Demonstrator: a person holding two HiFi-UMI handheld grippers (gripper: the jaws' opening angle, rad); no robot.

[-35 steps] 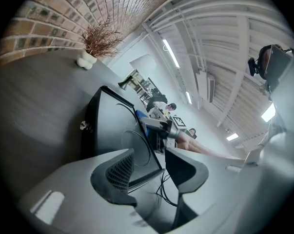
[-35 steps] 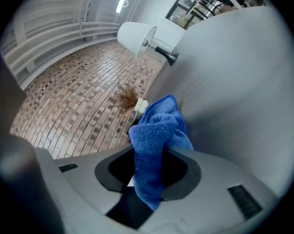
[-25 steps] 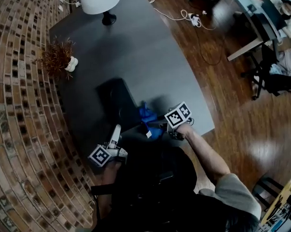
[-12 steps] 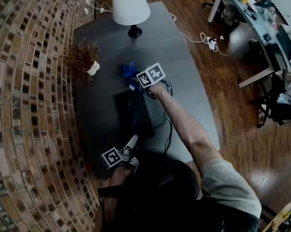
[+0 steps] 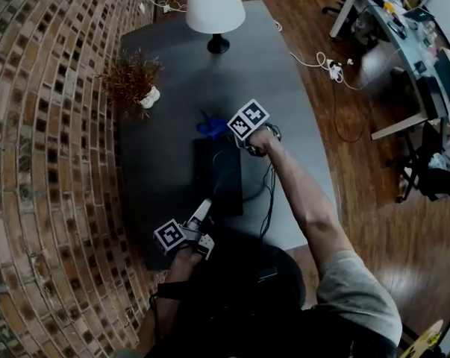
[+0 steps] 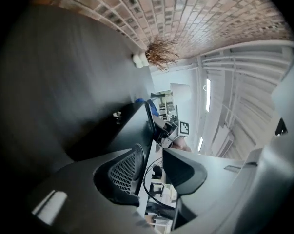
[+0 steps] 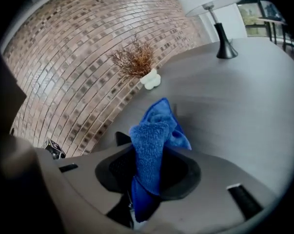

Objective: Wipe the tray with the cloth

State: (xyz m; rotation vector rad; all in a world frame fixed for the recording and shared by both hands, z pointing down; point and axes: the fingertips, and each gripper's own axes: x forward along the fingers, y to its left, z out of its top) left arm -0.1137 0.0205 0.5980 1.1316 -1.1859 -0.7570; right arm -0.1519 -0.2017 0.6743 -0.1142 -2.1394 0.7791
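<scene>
Tray (image 5: 217, 177) sits dark on the grey table (image 5: 284, 80) in the head view. The right gripper (image 5: 226, 134) has swept the blue cloth (image 5: 210, 127) from the near end to just past the far one, so I'd call one pass done. Over in the left gripper (image 6: 154, 165) view, jaws have just been closing round the near rim, sliver of gap showing. Right gripper view: cloth pinched tight. Brick wall (image 5: 45, 140), lamp (image 5: 215, 2), wood floor (image 5: 359, 177) around.
</scene>
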